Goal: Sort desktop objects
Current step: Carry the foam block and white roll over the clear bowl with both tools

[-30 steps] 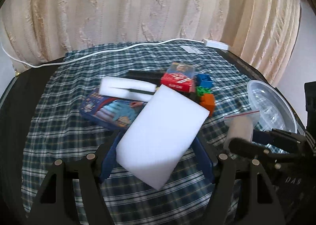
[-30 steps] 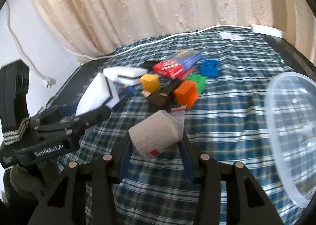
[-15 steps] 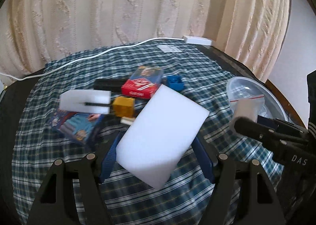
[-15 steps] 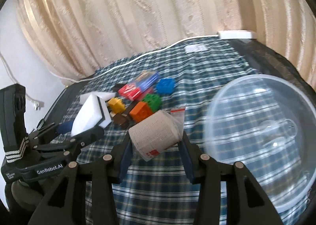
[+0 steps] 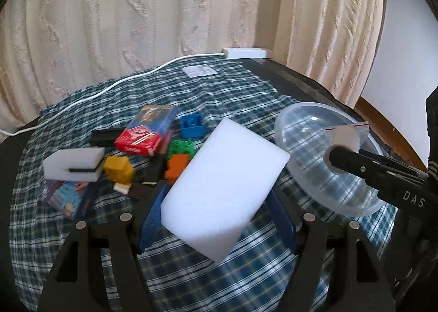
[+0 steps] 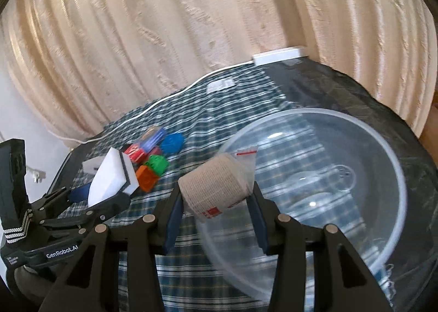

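A white rectangular foam sponge [image 5: 224, 191] is clamped tilted between the blue-padded fingers of the left gripper [image 5: 219, 219], held above the blue-and-white checked tablecloth [image 5: 246, 271]. A beige bandage roll in a clear zip bag [image 6: 219, 188] is pinched between the closed-in fingers of the right gripper [image 6: 216, 216], at the near rim of the large clear plastic bowl [image 6: 383, 153]. Coloured toy bricks [image 5: 180, 158] and a red card box [image 5: 142, 139] are left lying together on the cloth.
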A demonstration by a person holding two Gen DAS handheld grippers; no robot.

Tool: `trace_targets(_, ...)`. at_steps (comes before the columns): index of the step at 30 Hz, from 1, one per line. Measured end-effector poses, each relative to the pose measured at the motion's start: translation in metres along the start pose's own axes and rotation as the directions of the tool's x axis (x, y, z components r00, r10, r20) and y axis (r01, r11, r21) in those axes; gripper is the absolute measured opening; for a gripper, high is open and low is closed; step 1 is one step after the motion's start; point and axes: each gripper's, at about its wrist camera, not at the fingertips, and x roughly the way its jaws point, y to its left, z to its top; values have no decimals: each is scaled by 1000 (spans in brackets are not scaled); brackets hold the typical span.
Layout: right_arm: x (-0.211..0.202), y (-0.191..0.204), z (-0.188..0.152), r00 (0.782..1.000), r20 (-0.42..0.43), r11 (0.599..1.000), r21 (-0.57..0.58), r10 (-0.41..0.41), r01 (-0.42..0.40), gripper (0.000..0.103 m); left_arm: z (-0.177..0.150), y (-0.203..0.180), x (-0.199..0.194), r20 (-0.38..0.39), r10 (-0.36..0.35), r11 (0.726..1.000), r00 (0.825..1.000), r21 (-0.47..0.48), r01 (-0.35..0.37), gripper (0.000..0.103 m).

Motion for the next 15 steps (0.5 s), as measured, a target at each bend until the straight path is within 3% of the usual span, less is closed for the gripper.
trace_targets(15,-13,-48,0,993,19,992,45,-115,114,50,23,-63,21,7,-42,994,999,98,41,74)
